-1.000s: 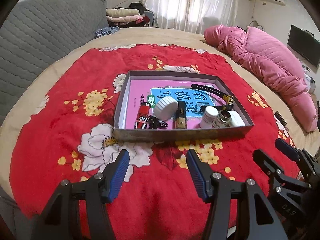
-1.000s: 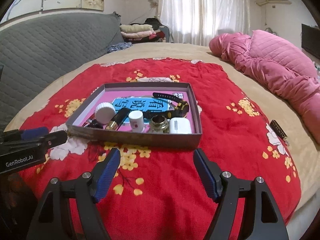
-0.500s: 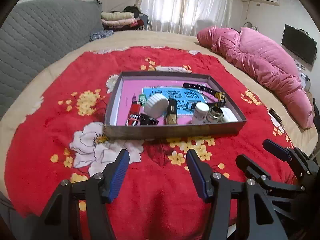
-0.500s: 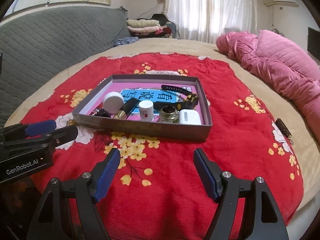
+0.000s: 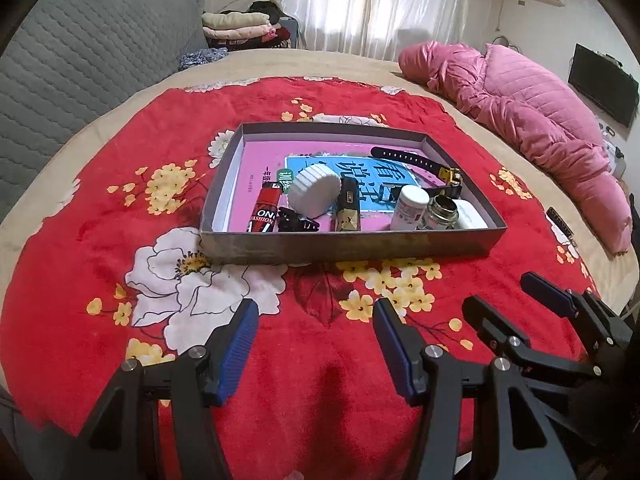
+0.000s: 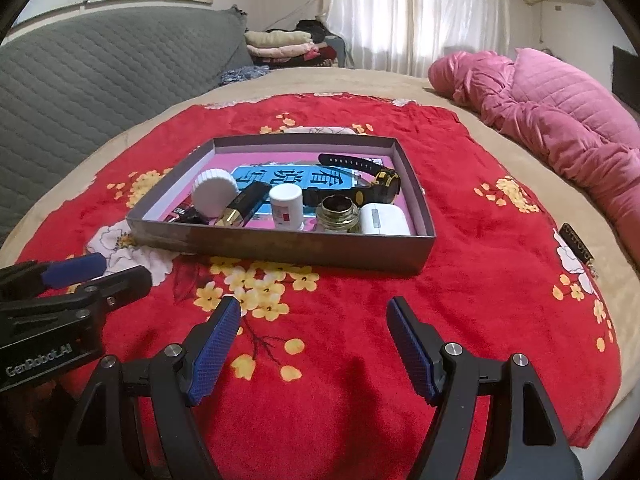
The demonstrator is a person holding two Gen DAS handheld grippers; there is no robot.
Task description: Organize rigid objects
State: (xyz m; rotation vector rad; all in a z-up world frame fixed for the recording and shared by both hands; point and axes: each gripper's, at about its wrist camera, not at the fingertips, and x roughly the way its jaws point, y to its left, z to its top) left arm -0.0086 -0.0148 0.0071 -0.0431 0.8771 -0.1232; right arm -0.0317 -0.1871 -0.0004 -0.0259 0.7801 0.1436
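A shallow grey box [image 5: 344, 250] [image 6: 280, 246] lies on a red flowered blanket [image 5: 100, 216] [image 6: 480, 240]. It holds a white round jar [image 5: 314, 194] [image 6: 214, 192], a red lighter [image 5: 266, 208], a black hair clip [image 5: 296, 220], a black-and-gold lipstick [image 5: 348, 206] [image 6: 242, 204], a small white bottle [image 5: 410, 206] [image 6: 286, 206], a glass jar [image 5: 442, 210] [image 6: 338, 216], a white earbud case [image 6: 382, 220] and a black watch [image 5: 416, 162] [image 6: 368, 176]. My left gripper [image 5: 312, 346] and right gripper [image 6: 314, 342] are open and empty, near the blanket's front, short of the box.
A pink quilt [image 5: 540, 128] [image 6: 560, 120] lies at the right. A grey padded headboard [image 5: 80, 68] is at the left, folded clothes [image 6: 280, 44] at the back. A small dark object [image 6: 576, 242] lies on the right blanket edge.
Both grippers have drawn back and risen a little; the box sits slightly farther away in both views. Both stay open and empty.
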